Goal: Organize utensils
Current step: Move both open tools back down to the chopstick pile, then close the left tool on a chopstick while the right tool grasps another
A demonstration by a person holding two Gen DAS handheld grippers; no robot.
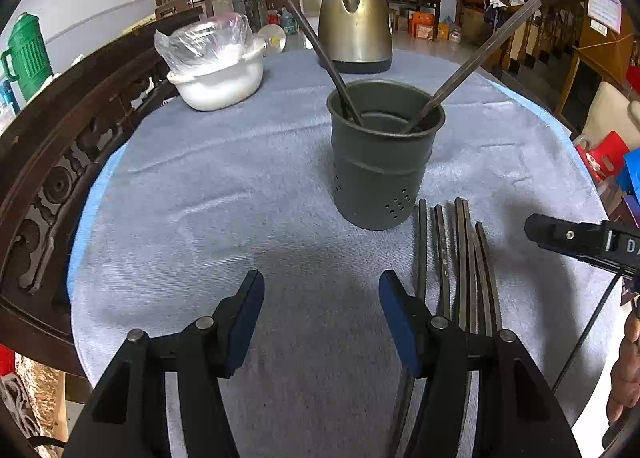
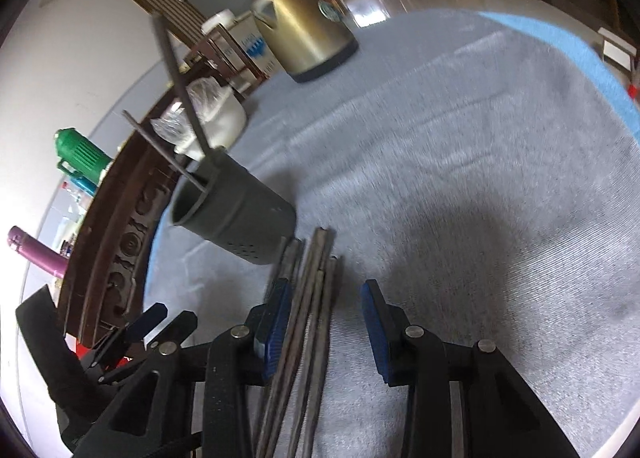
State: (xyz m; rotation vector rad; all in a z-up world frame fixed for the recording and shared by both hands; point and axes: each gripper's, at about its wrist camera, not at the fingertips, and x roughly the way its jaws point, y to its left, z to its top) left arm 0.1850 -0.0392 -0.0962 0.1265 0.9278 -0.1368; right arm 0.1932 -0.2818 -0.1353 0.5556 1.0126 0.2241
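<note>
- The chopsticks (image 2: 308,298) lie in a loose bundle on the cloth (image 2: 460,177) over the desk, just beside the foot of the holder (image 2: 236,213); two more sticks (image 1: 320,45) already lean inside it
- The right tool (image 2: 326,322) stands partly spread and empty, with the bundle running between its pads, close by the left pad (image 2: 276,318) and well apart from the other; closing here may catch several sticks at once, or push them sideways instead of pinching one
- The sticks are thin, smooth and packed together, so a grasped one may drag its neighbours and roll them toward the desk edge
- The right view is blurred, so the exact stick under the pad cannot be told; a hasty close may trap cloth with the stick
- The left tool (image 1: 320,318) hangs half spread over bare cloth, holding nothing, its right finger (image 1: 400,318) overlapping the near ends of the bundle; a small drift may scatter them
- The holder looks light and stands close to the stick tips; a nudge from a lifted stick or either tool may tip it and spill the two leaning sticks
- The two tools work near each other and may collide
</note>
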